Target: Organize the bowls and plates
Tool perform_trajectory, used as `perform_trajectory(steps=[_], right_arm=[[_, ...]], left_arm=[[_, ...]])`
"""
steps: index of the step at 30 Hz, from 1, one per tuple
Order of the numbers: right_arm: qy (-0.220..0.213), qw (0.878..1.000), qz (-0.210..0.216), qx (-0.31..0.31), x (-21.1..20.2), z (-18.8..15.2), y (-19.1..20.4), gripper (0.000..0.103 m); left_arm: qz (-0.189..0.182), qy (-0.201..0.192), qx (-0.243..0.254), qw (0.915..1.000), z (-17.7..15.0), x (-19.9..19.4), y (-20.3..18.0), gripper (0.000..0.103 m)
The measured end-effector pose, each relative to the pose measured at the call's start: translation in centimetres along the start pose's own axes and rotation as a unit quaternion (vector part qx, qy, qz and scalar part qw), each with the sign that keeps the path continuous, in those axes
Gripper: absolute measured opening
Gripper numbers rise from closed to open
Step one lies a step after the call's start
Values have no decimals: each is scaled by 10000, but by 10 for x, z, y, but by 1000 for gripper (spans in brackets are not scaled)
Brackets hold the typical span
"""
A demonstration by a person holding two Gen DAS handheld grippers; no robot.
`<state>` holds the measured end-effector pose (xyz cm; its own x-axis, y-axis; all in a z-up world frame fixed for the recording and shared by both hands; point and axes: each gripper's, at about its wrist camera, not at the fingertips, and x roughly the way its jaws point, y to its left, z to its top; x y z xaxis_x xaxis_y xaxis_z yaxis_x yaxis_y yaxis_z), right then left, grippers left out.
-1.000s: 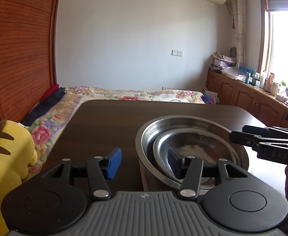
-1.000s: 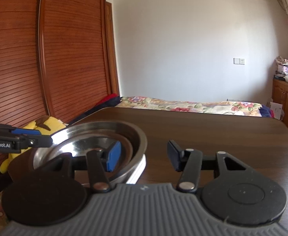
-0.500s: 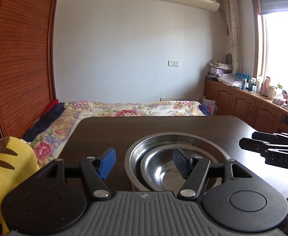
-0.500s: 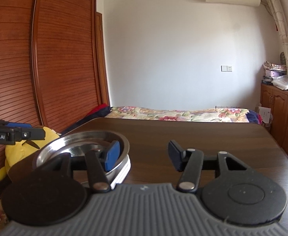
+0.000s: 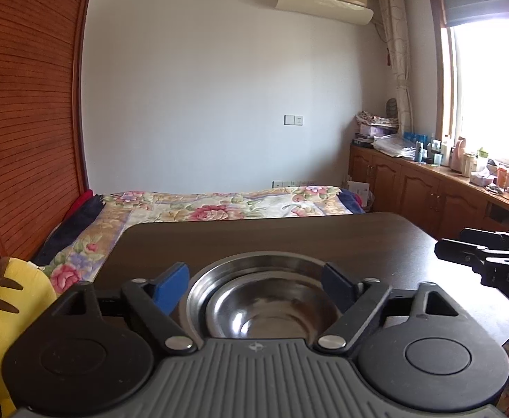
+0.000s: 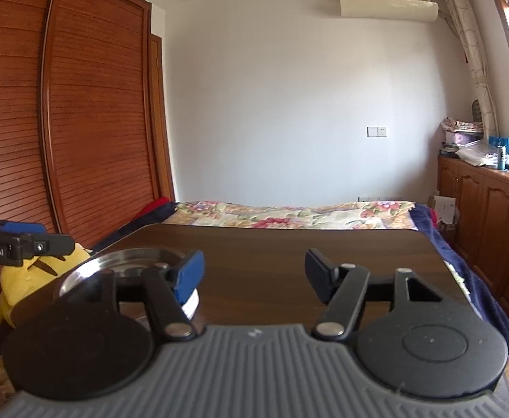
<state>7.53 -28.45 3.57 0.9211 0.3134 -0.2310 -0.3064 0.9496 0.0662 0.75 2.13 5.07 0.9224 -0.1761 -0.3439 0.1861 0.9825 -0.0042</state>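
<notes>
The bowls [image 5: 268, 299] sit nested on the tabletop [image 5: 289, 237], straight ahead of the left gripper [image 5: 254, 285], whose jaws are spread wide and hold nothing. The right gripper [image 6: 254, 271] is also wide apart and empty, with the bowls off to its left. The stack looks done, so lift both grippers clear without nudging a rim. A yellow plush [image 5: 7, 299] lies left of the left gripper, beyond the tabletop edge; nothing blocks the way.

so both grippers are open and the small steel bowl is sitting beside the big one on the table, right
Not quite: the left wrist view shows the small steel bowl nested inside the big one, not beside it. Both the left gripper and right gripper are open.
</notes>
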Motion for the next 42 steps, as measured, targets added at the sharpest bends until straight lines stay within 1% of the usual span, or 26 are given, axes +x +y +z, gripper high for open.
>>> perform_trajectory(steps=[3, 4, 5, 9, 10, 13, 18, 23, 31, 38, 42], right_arm=[[-25, 10000, -70, -17, -4, 0, -3, 79], [-54, 10000, -82, -13, -5, 0, -4, 85], [-79, 9999, -91, -4, -7, 1, -5, 90], [-145, 9997, -192, 40, -10, 3, -11, 99], [-162, 9996, -231, 52, -11, 3, -12, 103], [-175, 9993, -324, 104, -10, 4, -16, 103], [-141, 9984, -536, 63, -7, 5, -16, 103], [-146, 9977, -656, 74, -8, 7, -17, 103], [-224, 9958, -891, 62, -11, 10, -14, 103], [-205, 9957, -900, 68, -14, 7, -10, 103], [-164, 9957, -908, 74, -14, 2, -7, 103]], left_arm=[[-43, -49, 32, 10000, 2, -1, -9, 99], [-48, -69, 46, 10000, 3, -1, -12, 102], [-59, -79, 68, 9999, 3, -2, -14, 102], [-126, -73, 142, 9998, 5, -3, -26, 103], [-128, -69, 168, 9998, 5, -4, -29, 103], [-135, -103, 187, 9997, 5, -3, -34, 103], [8, -38, 144, 9999, 5, 2, -39, 103], [-61, -15, 120, 9999, 7, 4, -43, 103], [-6, -122, 215, 9997, 8, 0, -50, 103], [86, -79, 191, 9997, 1, -1, -49, 103], [198, -68, 218, 9995, -5, -2, -46, 103]])
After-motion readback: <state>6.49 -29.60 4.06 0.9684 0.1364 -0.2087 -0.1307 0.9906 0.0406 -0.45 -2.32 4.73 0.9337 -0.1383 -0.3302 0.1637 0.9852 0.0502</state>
